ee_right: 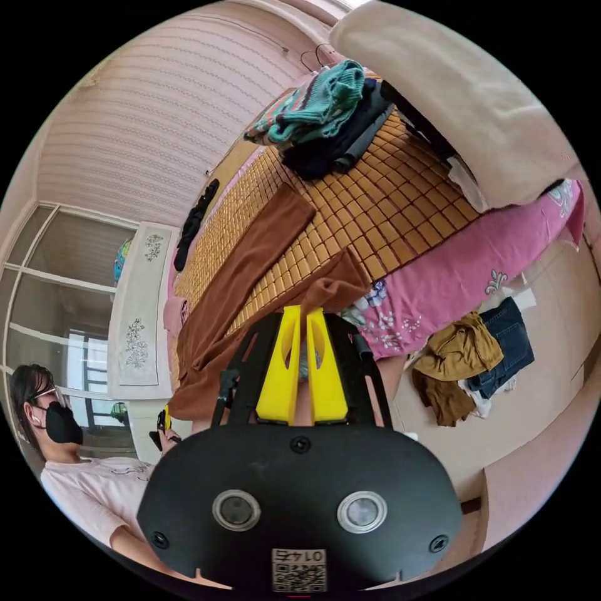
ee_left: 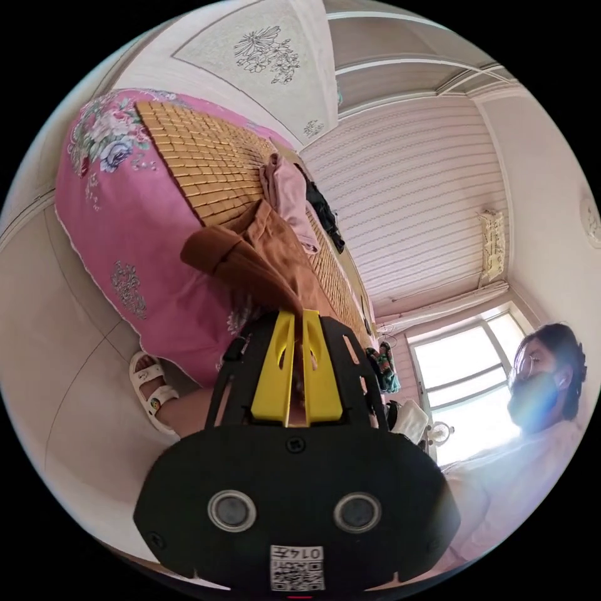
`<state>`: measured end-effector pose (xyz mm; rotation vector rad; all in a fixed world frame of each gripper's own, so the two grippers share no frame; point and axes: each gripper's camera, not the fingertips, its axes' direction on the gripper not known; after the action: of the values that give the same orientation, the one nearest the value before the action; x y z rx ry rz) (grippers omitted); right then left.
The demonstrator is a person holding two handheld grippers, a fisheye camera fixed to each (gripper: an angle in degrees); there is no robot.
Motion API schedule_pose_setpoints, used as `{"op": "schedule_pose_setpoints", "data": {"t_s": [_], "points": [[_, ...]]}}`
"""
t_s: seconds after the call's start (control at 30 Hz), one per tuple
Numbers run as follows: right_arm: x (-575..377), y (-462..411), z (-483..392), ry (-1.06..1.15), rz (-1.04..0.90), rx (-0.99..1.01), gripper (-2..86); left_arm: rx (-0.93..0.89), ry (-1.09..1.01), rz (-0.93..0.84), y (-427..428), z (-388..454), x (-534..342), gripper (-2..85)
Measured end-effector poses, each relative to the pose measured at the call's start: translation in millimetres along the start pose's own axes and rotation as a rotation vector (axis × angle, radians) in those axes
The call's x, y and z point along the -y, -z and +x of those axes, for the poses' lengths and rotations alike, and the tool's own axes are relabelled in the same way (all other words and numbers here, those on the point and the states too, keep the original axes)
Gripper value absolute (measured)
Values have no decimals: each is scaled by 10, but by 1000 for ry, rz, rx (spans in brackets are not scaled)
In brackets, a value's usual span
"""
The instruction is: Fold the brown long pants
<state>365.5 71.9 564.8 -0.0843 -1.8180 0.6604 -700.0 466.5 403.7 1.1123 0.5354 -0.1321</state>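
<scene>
Brown pants (ee_right: 250, 263) on bed (ee_right: 463, 269); your left hand-held gripper (ee_left: 299, 313) and right hand-held gripper (ee_right: 300, 310) each clamp fabric edge. Mid-fold; next, carry edge across.

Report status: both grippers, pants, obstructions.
Left gripper shut on brown long pants. Right gripper shut on same pants. Pink garment lies beside them.

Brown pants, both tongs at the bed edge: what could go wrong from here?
1. The brown pants lie with one leg flat on the mat and the other bunched at the edge, so a fold could come out crooked.
2. The clothes pile sits close to the leg ends and may snag.
3. The waist hangs over the bed edge and might slide off.
</scene>
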Motion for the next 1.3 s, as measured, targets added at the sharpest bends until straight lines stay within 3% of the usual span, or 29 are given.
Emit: {"op": "schedule_pose_setpoints", "data": {"t_s": [0.13, 0.33, 0.5, 0.97, 1.1, 1.17, 1.23, 1.3], "points": [[558, -109, -465, 133, -6, -55, 7, 12, -138, -21, -301, 444, 449, -9], [1574, -433, -1180, 225, 15, -148, 20, 67, -185, -49, -1080, 906, 1221, 12], [2221, -884, -1328, 108, 25, -223, 151, 319, -147, -32, -1744, 1048, 1640, 85], [1287, -1094, -150, -135, 89, -111, 124, 422, -141, 3, -1467, 895, 984, 127], [1244, -1051, -113, -129, 174, 8, 80, 763, -121, 2, -1547, 907, 900, 178], [1204, -1059, -185, -108, 215, 4, 78, 747, -23, -115, -1689, 777, 937, 179], [1223, -1169, -227, -122, 172, -71, 104, 585, 17, -223, -1942, 736, 928, 163], [1253, -1276, -216, -144, 157, 39, 122, 584, -2, -205, -2114, 837, 881, 129]]}}
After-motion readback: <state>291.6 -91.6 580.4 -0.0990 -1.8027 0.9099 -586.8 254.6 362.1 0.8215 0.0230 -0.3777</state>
